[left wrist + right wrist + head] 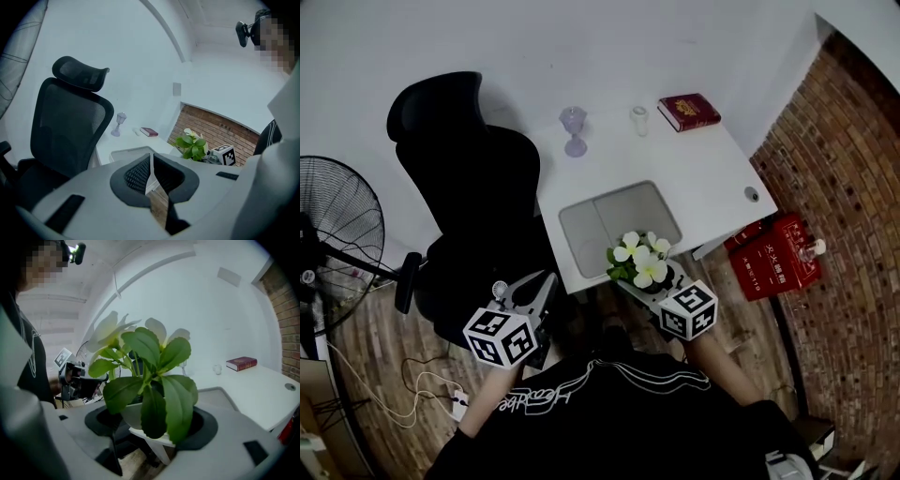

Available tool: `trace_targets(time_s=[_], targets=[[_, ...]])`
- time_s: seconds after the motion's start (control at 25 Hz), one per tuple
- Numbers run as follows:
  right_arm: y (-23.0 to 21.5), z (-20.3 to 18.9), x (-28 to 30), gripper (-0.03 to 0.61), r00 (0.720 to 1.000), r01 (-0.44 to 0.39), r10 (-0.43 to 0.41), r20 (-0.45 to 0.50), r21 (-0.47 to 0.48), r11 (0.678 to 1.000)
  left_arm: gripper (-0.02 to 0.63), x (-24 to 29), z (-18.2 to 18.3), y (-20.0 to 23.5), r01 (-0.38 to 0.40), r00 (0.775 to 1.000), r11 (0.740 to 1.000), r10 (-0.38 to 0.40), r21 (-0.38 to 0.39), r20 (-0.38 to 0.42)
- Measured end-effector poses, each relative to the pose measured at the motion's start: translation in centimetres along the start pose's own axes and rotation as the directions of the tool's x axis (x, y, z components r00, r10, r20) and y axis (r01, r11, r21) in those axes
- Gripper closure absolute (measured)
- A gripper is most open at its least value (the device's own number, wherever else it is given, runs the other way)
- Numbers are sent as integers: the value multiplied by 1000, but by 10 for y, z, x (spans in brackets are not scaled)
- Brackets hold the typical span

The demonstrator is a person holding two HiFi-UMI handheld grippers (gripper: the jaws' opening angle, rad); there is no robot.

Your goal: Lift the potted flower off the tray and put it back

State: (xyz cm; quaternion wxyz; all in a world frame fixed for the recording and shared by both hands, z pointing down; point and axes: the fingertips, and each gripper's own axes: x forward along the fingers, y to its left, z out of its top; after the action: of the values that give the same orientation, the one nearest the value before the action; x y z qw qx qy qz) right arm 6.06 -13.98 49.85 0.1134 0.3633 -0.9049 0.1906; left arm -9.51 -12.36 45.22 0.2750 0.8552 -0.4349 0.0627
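The potted flower (639,261), white blooms and green leaves in a white pot, hangs just off the desk's near edge, in front of the grey tray (581,225). My right gripper (643,281) is shut on the pot. In the right gripper view the pot (140,416) sits between the dark pads, and the leaves hide most of it. The tray (225,397) lies behind it. My left gripper (536,289) is lower left, over the chair seat, shut with nothing in it (151,159). Its view shows the flower (192,146) to the right.
A white desk (703,178) carries a purple goblet (574,129), a small glass (639,119) and a red book (688,111) at its far side. A black office chair (469,187) stands left of it. A fan (333,234) is far left, a red box (778,255) on the floor right.
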Motion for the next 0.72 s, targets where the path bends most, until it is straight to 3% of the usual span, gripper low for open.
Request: trace_targets(time_s=[0.72], targets=[[27,-19,-22,235,1000,14,-14,8,-9,1000,568,-16,-13,-6,25,1000,1000,-25,1,-18]])
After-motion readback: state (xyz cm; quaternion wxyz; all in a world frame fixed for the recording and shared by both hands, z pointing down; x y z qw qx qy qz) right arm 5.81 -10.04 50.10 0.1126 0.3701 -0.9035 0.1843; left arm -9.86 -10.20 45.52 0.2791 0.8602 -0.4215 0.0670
